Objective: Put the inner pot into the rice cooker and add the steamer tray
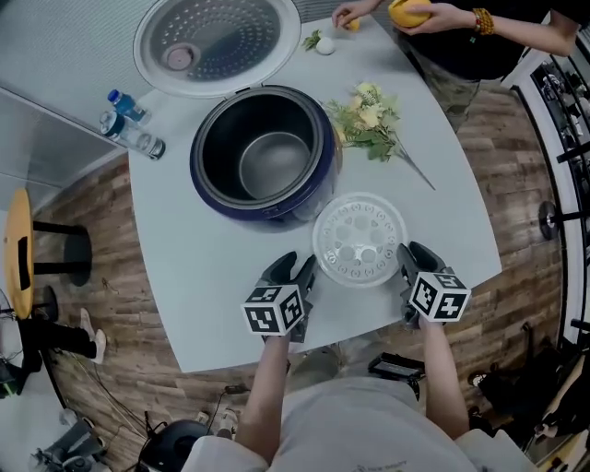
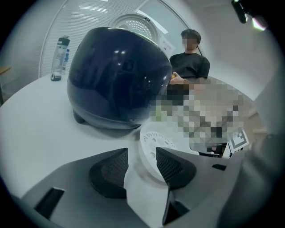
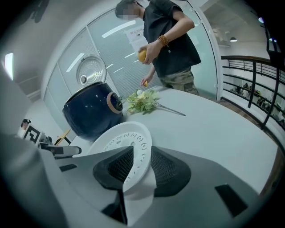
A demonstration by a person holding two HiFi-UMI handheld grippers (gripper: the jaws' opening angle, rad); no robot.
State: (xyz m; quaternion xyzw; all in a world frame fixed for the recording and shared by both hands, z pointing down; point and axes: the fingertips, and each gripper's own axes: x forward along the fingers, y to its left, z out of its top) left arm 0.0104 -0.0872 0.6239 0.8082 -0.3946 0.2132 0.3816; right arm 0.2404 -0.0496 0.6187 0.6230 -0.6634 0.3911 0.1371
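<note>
The dark blue rice cooker (image 1: 263,157) stands open on the grey table with the metal inner pot (image 1: 275,164) inside it. The white perforated steamer tray (image 1: 359,238) lies flat on the table just in front of the cooker. My left gripper (image 1: 300,269) is at the tray's left rim and my right gripper (image 1: 407,261) at its right rim. In the left gripper view the tray's edge (image 2: 151,142) sits between the open jaws of the left gripper (image 2: 142,162). In the right gripper view the rim (image 3: 122,138) likewise lies inside the right gripper (image 3: 141,162), with its pads apart.
The cooker's lid (image 1: 217,41) stands open at the back. Two water bottles (image 1: 129,124) lie at the table's left edge. A bunch of flowers (image 1: 369,120) lies right of the cooker. A person at the far side holds a yellow fruit (image 1: 410,11).
</note>
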